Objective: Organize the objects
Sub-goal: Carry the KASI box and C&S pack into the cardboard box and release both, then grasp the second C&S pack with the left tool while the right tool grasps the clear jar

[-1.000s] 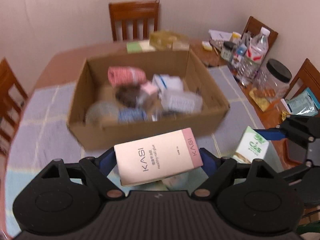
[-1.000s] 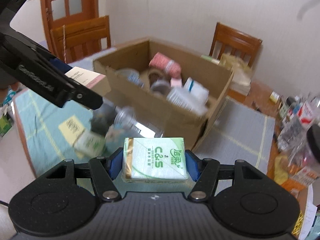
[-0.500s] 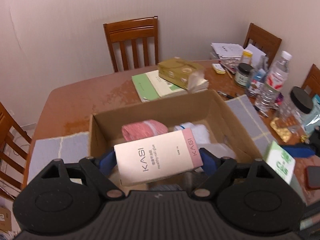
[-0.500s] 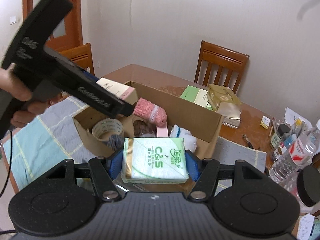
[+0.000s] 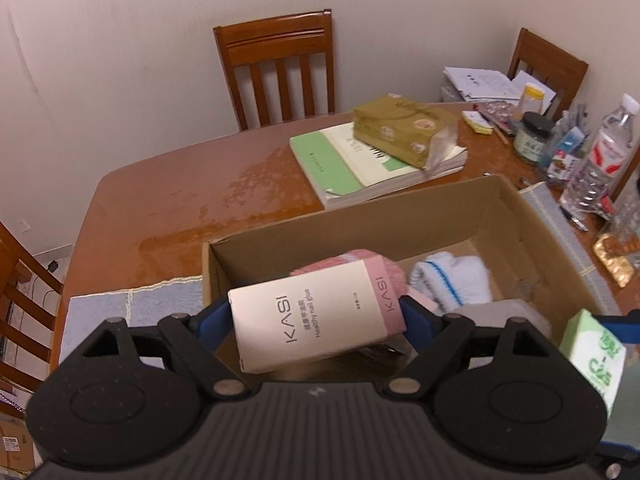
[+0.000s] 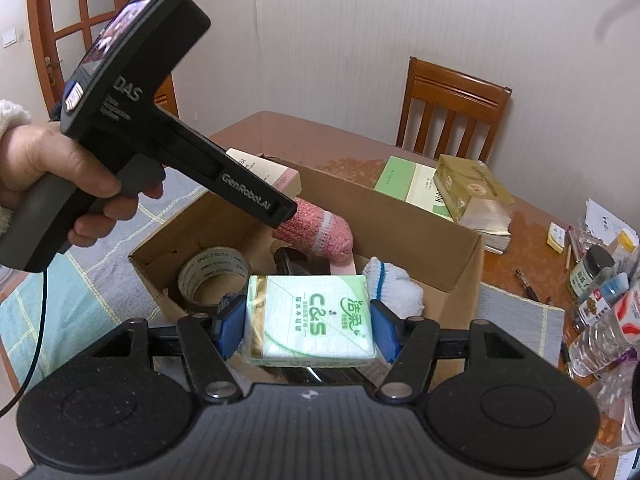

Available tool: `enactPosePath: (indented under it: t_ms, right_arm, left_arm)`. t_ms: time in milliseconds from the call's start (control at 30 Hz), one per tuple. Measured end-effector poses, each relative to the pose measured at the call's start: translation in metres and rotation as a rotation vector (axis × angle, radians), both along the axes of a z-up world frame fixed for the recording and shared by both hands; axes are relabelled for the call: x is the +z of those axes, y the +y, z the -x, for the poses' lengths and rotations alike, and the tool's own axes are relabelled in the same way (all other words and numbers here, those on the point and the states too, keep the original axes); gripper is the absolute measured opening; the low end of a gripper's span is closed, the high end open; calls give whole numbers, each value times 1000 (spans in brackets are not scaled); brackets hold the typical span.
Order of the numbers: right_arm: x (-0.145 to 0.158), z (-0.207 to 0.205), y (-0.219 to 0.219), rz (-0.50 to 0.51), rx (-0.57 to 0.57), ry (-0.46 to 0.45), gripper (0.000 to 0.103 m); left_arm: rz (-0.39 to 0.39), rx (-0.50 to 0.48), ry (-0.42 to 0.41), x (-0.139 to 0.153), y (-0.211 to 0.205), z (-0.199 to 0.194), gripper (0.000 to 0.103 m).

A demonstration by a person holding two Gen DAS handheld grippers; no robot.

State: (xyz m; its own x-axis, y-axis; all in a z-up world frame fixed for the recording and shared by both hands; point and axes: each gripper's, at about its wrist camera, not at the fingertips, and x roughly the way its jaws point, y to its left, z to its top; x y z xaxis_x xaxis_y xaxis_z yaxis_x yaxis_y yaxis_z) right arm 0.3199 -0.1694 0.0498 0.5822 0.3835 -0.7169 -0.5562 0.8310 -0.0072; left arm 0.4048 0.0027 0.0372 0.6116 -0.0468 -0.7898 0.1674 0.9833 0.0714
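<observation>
Cardboard box [image 6: 460, 264] holds tape roll [image 6: 214, 276], pink sock [image 6: 316, 232] | left gripper [image 5: 316, 320] clamps KASI box [image 5: 312, 316] | right gripper [image 6: 310, 324] clamps tissue pack [image 6: 310, 320], seemingly over box

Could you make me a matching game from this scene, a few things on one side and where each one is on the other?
Things:
1. KASI box
2. green tissue pack
3. tape roll
4. gold tissue pack

Places:
A. on the books
B. in the left hand-held gripper
C. inside the cardboard box
D. in the right hand-held gripper

Pairs: 1-B, 2-D, 3-C, 4-A
</observation>
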Motion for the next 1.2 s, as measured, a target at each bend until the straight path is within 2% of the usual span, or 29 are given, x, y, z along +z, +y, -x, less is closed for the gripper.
enactPosePath:
  t_ms: [33,100,133,167,500,900,1067,1200]
  right_arm:
    - [-2,-3,3,0,-2,2,70]
    - [-5,-9,8,-13,3,12,87]
    - [-6,-11,9,-20,-3,13,99]
    - [-7,-13,10,-26,-13,8,103]
    - [-6,-14,4,-33,-69,39,103]
    - [-2,23,-18,-27,-104,23,103]
    - [-8,40,-32,-25,-111,25,103]
    - [-20,51,-43,-14,-127,55,103]
  left_arm:
    - [-1,5,6,-3,2,-2,93]
    - [-11,18,23,-8,4,-5,95]
    - [-13,14,23,-9,5,-5,95]
    - [-16,7,20,-10,5,-3,95]
    - [7,20,4,2,5,16,96]
    - [5,32,-67,24,-9,75,100]
    - [25,12,-76,20,-15,109,101]
    - [50,11,-37,3,-23,135,101]
